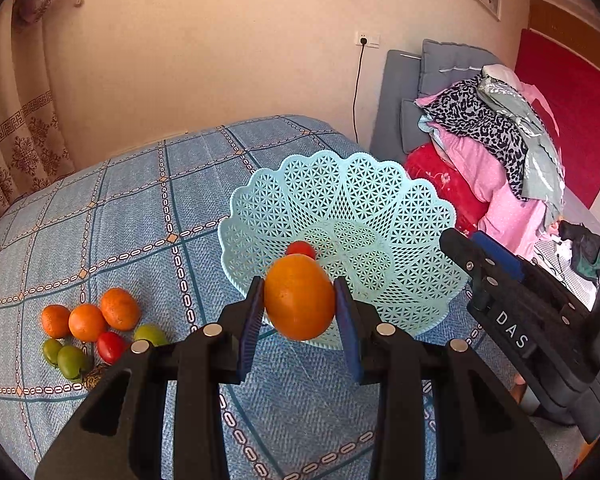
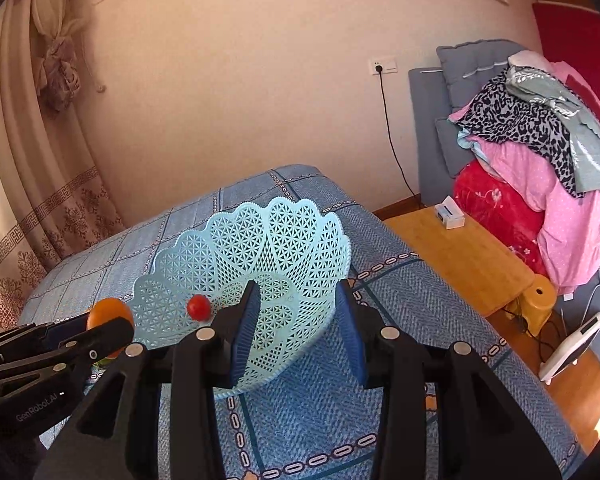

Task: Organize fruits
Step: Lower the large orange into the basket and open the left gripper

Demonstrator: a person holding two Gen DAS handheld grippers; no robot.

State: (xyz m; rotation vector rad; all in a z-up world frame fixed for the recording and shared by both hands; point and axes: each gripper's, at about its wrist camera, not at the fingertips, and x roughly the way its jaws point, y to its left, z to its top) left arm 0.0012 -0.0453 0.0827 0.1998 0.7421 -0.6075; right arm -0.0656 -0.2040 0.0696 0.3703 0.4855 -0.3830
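One red tomato (image 1: 301, 249) lying inside pale blue lattice basket (image 1: 380, 200).

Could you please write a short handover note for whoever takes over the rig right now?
Left gripper: shut on an orange, held at the near rim of the basket.
Right gripper: open, its fingers either side of the basket's near edge, holding nothing.
Done: one red fruit lies in the basket.
Left: release the orange, then move the pile on the bedspread: three oranges, one red fruit, three green fruits.
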